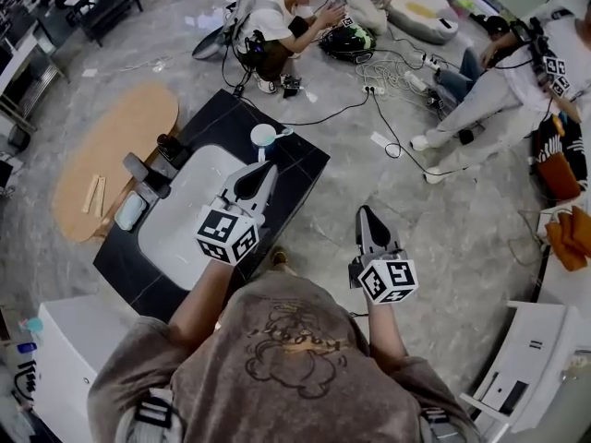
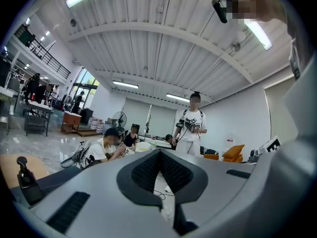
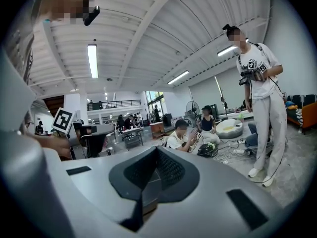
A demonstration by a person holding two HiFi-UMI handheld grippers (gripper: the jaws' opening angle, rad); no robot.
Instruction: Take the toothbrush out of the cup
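Note:
A pale round cup (image 1: 263,135) stands on the far corner of the black counter (image 1: 300,169). A thin light toothbrush (image 1: 283,131) sticks out over its right rim. My left gripper (image 1: 268,167) hovers over the counter just short of the cup, jaws shut and empty, pointing at it. In the left gripper view the left gripper (image 2: 158,152) shows its pads pressed together with only the room beyond. My right gripper (image 1: 363,212) hangs over the floor right of the counter, also shut and empty; in its own view the right gripper (image 3: 157,149) has its pads meeting.
A white sink basin (image 1: 180,215) is set in the counter, with a black faucet (image 1: 171,148) and a small dish (image 1: 131,210) at its left. An oval wooden table (image 1: 111,160) lies further left. People sit among cables (image 1: 388,72) on the floor; another person (image 1: 503,86) is at right.

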